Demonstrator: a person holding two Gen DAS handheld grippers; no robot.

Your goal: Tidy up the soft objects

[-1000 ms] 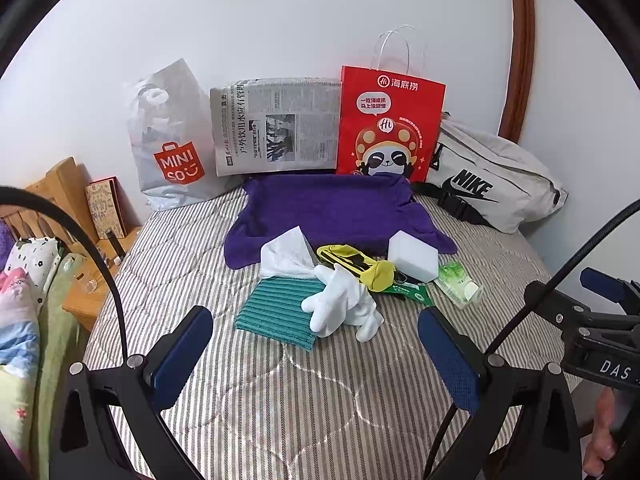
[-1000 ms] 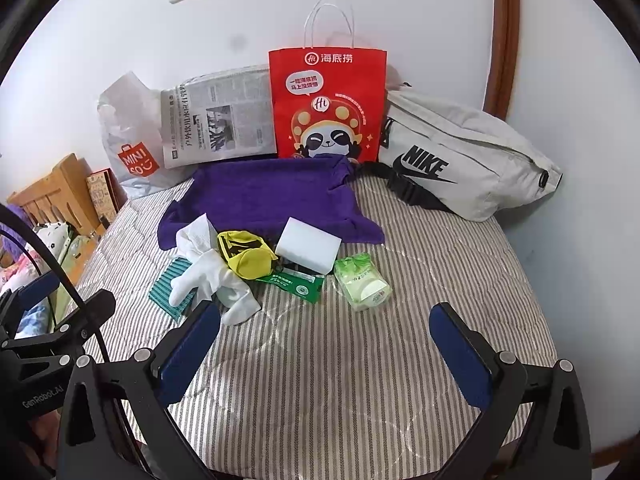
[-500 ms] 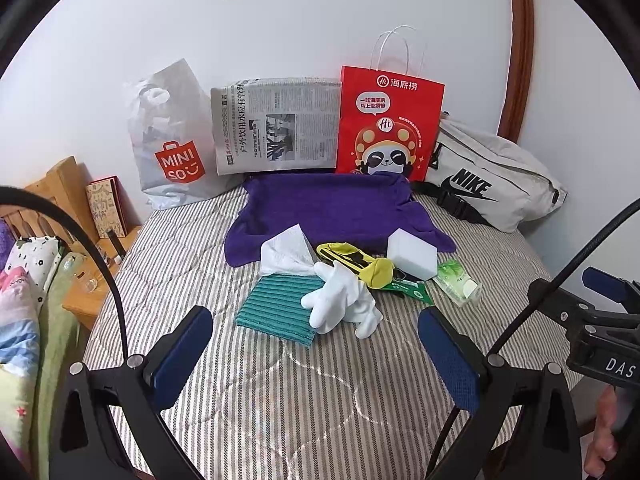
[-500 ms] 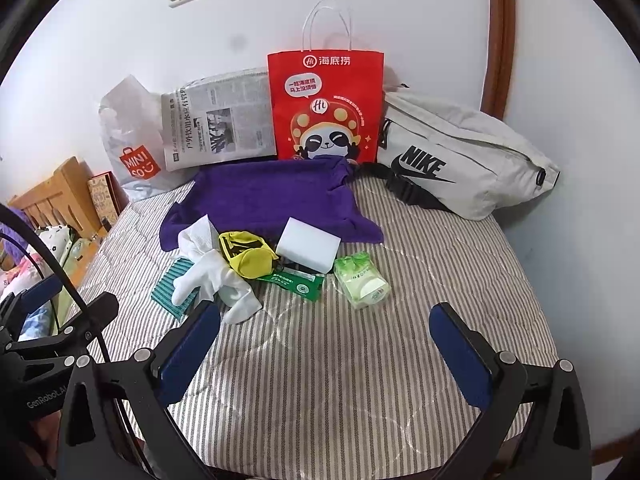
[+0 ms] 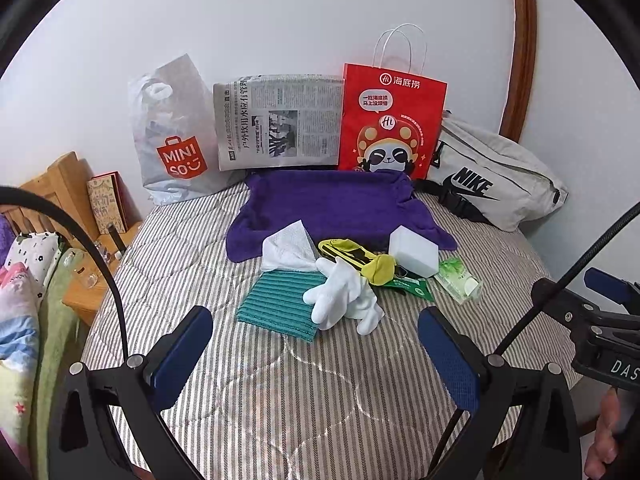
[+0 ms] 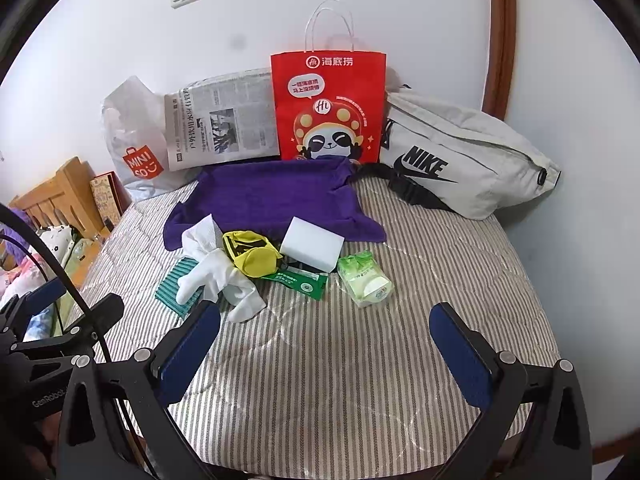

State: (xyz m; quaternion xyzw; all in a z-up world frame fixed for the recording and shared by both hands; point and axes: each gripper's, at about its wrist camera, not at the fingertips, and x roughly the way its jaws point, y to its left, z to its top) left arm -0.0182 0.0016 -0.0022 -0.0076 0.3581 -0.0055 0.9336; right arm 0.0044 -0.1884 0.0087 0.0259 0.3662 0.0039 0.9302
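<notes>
In front of me is the bed with a striped quilt (image 5: 320,392). At its far edge, against the wall, a grey Nike bag (image 5: 492,176) lies on the right; next to it stand a red paper bag (image 5: 392,120), a newspaper (image 5: 280,120) and a white Miniso bag (image 5: 172,136) on the left.

A purple towel (image 5: 332,204) is spread flat before them, its back edge touching the red bag. Along its near edge the small soft things lie close together. A teal ribbed cloth (image 5: 280,300) is flat on the quilt, and the white gloves (image 5: 344,296) lie partly on it. Behind them is a crumpled white tissue (image 5: 288,244). A yellow pouch (image 6: 252,254) rests on the towel edge beside a white sponge block (image 6: 312,244). A green flat packet (image 6: 300,280) lies under the pouch and sponge, and a green tissue pack (image 6: 364,278) is just right of it.

My left gripper (image 5: 316,348) is spread wide and holds nothing, above the quilt near the gloves. My right gripper (image 6: 324,352) is also wide apart and empty, near the tissue pack.
</notes>
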